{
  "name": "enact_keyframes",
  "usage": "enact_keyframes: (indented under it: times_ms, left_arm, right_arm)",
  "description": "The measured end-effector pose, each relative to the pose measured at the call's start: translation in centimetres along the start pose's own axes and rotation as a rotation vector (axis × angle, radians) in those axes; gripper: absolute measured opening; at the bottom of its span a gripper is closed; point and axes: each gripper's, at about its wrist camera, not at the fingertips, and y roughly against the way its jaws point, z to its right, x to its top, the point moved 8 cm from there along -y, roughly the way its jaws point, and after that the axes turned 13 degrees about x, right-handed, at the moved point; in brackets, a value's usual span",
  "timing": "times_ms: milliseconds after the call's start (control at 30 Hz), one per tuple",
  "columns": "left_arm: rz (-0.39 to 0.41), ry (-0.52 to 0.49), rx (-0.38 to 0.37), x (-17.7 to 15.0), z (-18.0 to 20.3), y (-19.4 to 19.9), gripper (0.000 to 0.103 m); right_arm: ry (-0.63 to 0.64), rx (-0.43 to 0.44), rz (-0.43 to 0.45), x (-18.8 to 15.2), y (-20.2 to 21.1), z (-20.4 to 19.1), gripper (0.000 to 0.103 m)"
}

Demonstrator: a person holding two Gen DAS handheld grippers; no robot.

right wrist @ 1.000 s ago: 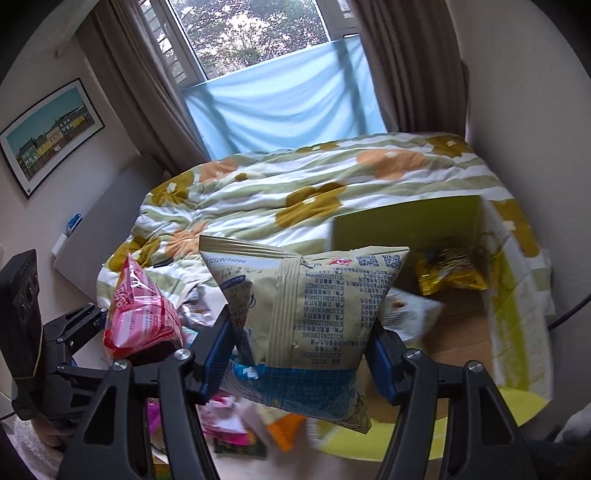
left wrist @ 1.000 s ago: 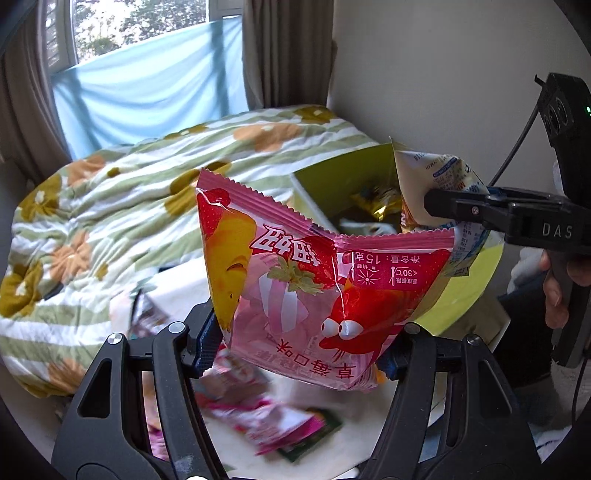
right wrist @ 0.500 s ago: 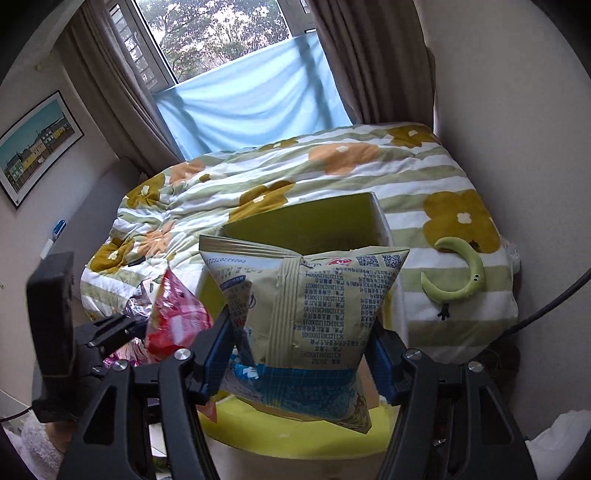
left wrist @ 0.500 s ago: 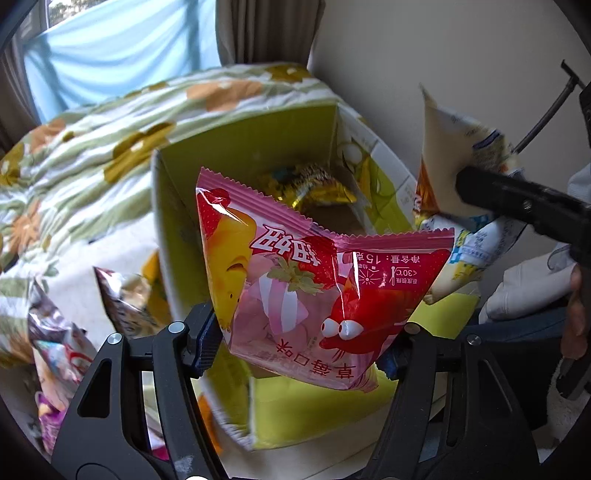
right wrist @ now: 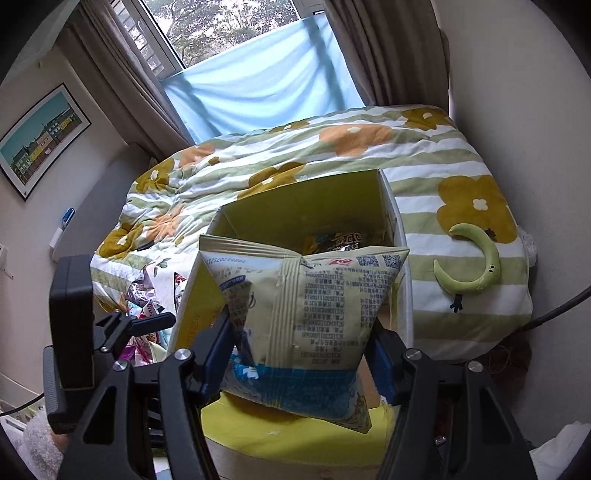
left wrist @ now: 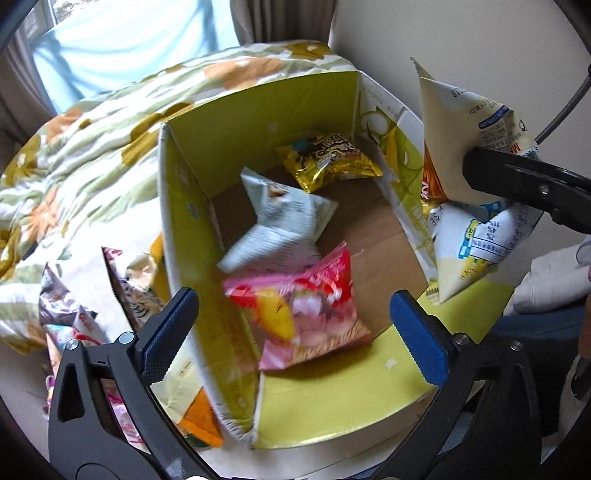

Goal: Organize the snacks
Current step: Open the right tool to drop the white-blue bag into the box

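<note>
The left gripper [left wrist: 291,325] is opening its fingers, so the pink strawberry snack bag [left wrist: 299,314] falls free into the green cardboard box [left wrist: 258,122]. The right gripper [right wrist: 299,354] pinches the cream chip bag [right wrist: 306,306] above the box, probably next. Behind lies the flowered bed quilt [right wrist: 424,155].

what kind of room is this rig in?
Almost certainly a bedroom in a home: a bed with a flower-print duvet, a curtained window behind it, and a framed picture on the wall. The snack box sits on the bed.
</note>
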Motion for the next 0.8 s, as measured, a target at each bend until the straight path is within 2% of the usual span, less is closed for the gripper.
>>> enact_keyframes:
  times_ms: [200,433,633,667,733,767,800]
  left_arm:
    - [0.005,0.031,0.002,-1.4,-2.2,1.1,0.102]
    - [0.049,0.101,-0.004,-2.3,-4.8,2.6,0.102]
    - [0.043,0.132,-0.018,-2.6,-6.3,2.5,0.102]
    - [0.044,0.135,-0.019,-2.6,-6.4,2.5,0.102]
    - [0.042,0.138,-0.017,-2.7,-6.7,2.4,0.102]
    - [0.042,0.139,-0.016,-2.8,-6.8,2.3,0.102]
    - [0.04,0.14,-0.016,-3.0,-6.8,2.2,0.102]
  right_arm:
    - [0.036,-0.021,-0.016,0.2,-0.9,-1.4,0.06]
    - [0.056,-0.022,-0.088,-0.1,-4.2,-2.4,0.06]
    - [0.026,-0.068,-0.133,-1.2,-6.5,-1.0,0.061]
    - [0.021,-0.082,-0.13,-1.4,-6.6,-0.7,0.065]
    - [0.014,-0.096,-0.116,-1.5,-6.5,-0.3,0.086]
    - [0.014,-0.1,-0.105,-1.6,-6.3,-0.1,0.1]
    - [0.015,-0.103,-0.095,-1.7,-6.0,-0.1,0.103]
